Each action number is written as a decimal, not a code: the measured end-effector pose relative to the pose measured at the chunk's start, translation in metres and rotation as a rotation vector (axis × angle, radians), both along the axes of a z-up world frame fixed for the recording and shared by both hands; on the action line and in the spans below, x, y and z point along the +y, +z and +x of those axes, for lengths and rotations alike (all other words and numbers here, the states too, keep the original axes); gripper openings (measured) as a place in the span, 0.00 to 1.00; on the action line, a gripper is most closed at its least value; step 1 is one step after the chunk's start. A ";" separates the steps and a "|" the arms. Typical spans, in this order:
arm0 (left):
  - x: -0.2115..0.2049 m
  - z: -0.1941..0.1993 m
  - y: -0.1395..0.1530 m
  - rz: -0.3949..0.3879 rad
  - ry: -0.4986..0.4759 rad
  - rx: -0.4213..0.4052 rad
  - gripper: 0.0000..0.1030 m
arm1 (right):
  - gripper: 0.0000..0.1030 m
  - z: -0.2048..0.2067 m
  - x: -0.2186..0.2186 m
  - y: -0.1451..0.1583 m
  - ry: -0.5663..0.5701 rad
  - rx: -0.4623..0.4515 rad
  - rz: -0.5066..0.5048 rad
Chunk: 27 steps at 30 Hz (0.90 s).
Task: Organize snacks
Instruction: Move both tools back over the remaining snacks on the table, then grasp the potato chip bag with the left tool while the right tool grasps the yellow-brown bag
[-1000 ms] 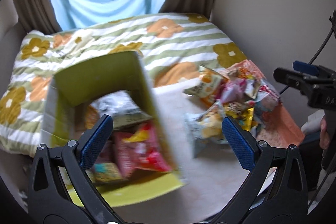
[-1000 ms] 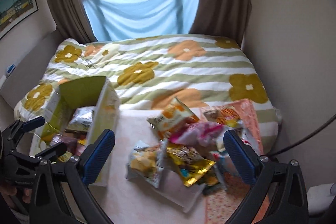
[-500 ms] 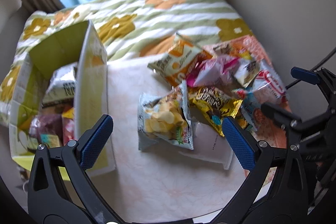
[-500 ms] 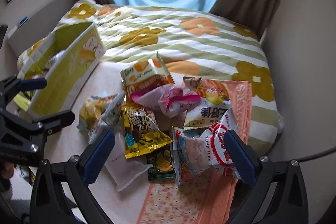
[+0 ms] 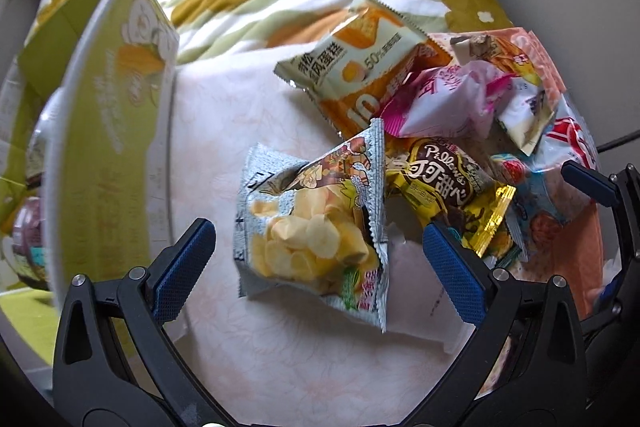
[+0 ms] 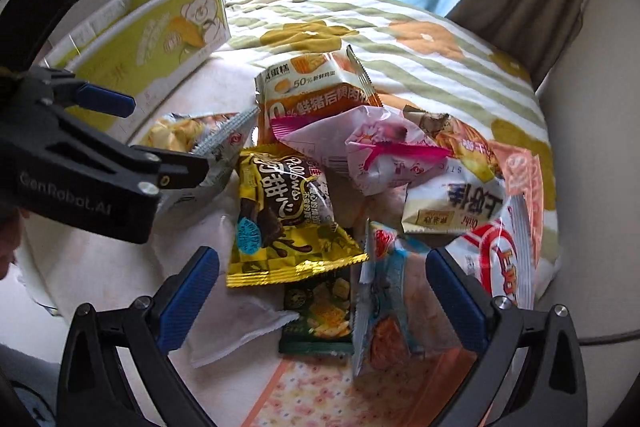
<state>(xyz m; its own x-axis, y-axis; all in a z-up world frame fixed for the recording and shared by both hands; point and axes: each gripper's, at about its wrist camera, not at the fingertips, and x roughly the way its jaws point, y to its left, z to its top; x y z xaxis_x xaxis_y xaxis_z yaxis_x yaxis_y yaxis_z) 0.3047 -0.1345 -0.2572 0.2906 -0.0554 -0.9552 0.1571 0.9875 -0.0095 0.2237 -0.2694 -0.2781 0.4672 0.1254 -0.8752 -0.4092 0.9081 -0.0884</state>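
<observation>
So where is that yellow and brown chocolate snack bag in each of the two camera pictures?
Left wrist view: the yellow and brown snack bag sits right of centre, just beyond the right finger, partly under the silver chips bag.
Right wrist view: it lies centre-left, in front of the open fingers.
Shared landmark: the orange and white cake packet lies just beyond it in both.

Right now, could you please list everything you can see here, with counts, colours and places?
Box: one, green-yellow, left, snacks inside.
Chip bag: one, silver, between the left gripper's fingers, not gripped.
Pillows bag: one, gold-brown, pile centre.
Cake bag: one, orange-white, far side.
Pink bag: one, mid-pile.
Red-white bag: one, right.
Quilt: one, green-striped, floral.
Left gripper: open.
Right gripper: open.
</observation>
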 end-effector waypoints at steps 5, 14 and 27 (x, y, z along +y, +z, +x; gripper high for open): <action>0.004 0.009 -0.017 0.003 0.013 0.043 0.99 | 0.99 0.008 0.010 -0.007 0.016 0.010 0.003; 0.010 0.022 -0.044 -0.053 0.021 0.135 0.89 | 0.97 0.021 0.017 -0.019 0.015 0.051 0.047; 0.024 0.020 -0.038 -0.090 0.033 0.109 0.71 | 0.82 0.032 0.028 -0.033 0.051 0.109 0.039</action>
